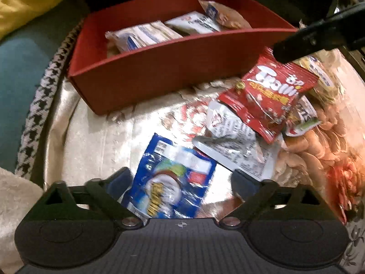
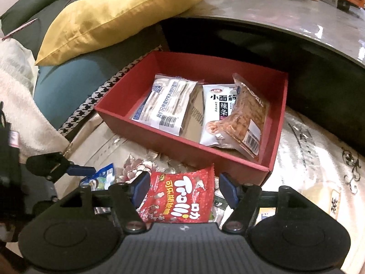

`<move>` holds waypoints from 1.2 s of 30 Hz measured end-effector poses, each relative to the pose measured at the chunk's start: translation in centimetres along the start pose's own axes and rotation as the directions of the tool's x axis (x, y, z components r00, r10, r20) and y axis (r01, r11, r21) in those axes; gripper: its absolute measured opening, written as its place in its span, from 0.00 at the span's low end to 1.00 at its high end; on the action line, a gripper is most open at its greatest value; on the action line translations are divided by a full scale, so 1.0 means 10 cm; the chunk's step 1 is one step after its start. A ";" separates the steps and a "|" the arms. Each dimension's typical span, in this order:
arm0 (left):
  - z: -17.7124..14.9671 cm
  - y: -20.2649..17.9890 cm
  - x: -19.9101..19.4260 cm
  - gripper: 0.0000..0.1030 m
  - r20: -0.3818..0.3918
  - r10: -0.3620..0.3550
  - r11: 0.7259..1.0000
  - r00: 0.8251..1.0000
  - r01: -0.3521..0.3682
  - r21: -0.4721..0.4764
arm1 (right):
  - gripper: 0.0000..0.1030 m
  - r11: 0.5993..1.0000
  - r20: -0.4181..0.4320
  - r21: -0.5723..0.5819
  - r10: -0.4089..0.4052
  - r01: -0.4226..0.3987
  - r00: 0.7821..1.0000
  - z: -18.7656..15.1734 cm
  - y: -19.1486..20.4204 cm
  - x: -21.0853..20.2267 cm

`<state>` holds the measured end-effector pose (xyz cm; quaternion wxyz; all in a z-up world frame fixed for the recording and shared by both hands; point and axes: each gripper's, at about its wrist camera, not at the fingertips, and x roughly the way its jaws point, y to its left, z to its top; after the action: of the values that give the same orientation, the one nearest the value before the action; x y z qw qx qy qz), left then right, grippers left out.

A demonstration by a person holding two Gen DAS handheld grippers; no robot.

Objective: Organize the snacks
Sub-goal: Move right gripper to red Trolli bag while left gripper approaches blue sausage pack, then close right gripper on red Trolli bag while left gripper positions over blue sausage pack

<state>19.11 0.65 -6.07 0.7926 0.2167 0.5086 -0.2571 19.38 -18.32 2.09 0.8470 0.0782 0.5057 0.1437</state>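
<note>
A red box [image 1: 148, 68] [image 2: 159, 137] holds three packets: a pale striped one [image 2: 166, 105], a white one [image 2: 216, 109] and a clear one of brown strips [image 2: 248, 118]. In front of it, loose packets lie on a floral cloth [image 1: 95, 141]. My left gripper [image 1: 181, 179] points down, jaws wide open around a blue packet [image 1: 173, 178] without pressing it. My right gripper [image 2: 185, 185] is open astride a red Trolli packet [image 2: 182, 196] [image 1: 269, 98], which rests on the pile. There is a small gap at the right pad.
A white-and-grey printed packet [image 1: 232, 141] lies between the blue and red ones, with more packets under the red one. A yellow cushion [image 2: 118, 16] and houndstooth trim [image 1: 43, 91] lie left of the box. A grey tabletop [image 2: 285, 11] stands behind it. A white towel [image 2: 20, 105] is at the left.
</note>
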 end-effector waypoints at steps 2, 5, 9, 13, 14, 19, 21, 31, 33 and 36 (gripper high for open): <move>0.01 0.11 0.03 0.91 -0.010 -0.024 0.998 1.000 0.024 -0.059 | 0.59 1.000 -0.004 0.000 0.000 0.000 1.000 0.01 -0.01 0.01; 0.00 0.16 -0.02 0.79 -0.003 -0.012 0.995 1.000 0.012 -0.102 | 0.59 1.000 -0.012 0.008 0.004 -0.004 1.000 0.01 -0.03 0.03; -0.08 0.12 -0.08 0.79 -0.032 0.004 0.989 0.999 -0.009 -0.146 | 0.59 1.000 -0.016 0.003 0.018 -0.018 1.000 0.00 -0.02 0.01; -0.19 -0.04 -0.19 0.76 -0.058 0.029 0.983 0.998 -0.039 -0.179 | 0.59 1.000 -0.018 0.013 0.017 -0.017 1.000 -0.01 -0.05 0.00; -0.21 -0.07 -0.21 0.75 -0.062 0.035 0.981 0.997 -0.047 -0.190 | 0.59 1.000 -0.022 0.023 0.015 -0.015 1.000 -0.01 -0.07 0.01; -0.31 -0.11 -0.32 0.73 -0.076 0.057 0.961 0.995 -0.076 -0.265 | 0.59 0.998 -0.044 0.066 0.019 -0.017 0.999 -0.01 -0.16 0.06; -0.35 -0.05 -0.39 0.73 -0.061 0.035 0.948 0.998 -0.052 -0.313 | 0.59 1.000 -0.059 0.019 0.016 -0.015 0.998 0.01 -0.13 0.09; -0.34 0.26 -0.52 0.73 -0.002 -0.026 0.900 1.000 0.023 -0.436 | 0.59 0.985 -0.159 0.127 0.134 -0.115 0.978 -0.11 -0.11 0.30; -0.30 0.28 -0.49 0.74 0.002 -0.036 0.900 0.999 0.033 -0.435 | 0.59 0.969 -0.171 0.132 0.230 -0.209 0.958 -0.20 -0.04 0.15; -0.29 0.29 -0.52 0.74 0.012 -0.038 0.898 0.999 0.040 -0.438 | 0.59 0.912 -0.191 0.160 0.404 -0.378 0.894 -0.42 0.06 -0.10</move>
<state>17.10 5.56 -2.17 0.8166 0.0223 0.5562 -0.1524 15.15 -18.13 1.12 0.7332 0.2122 0.5780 0.2887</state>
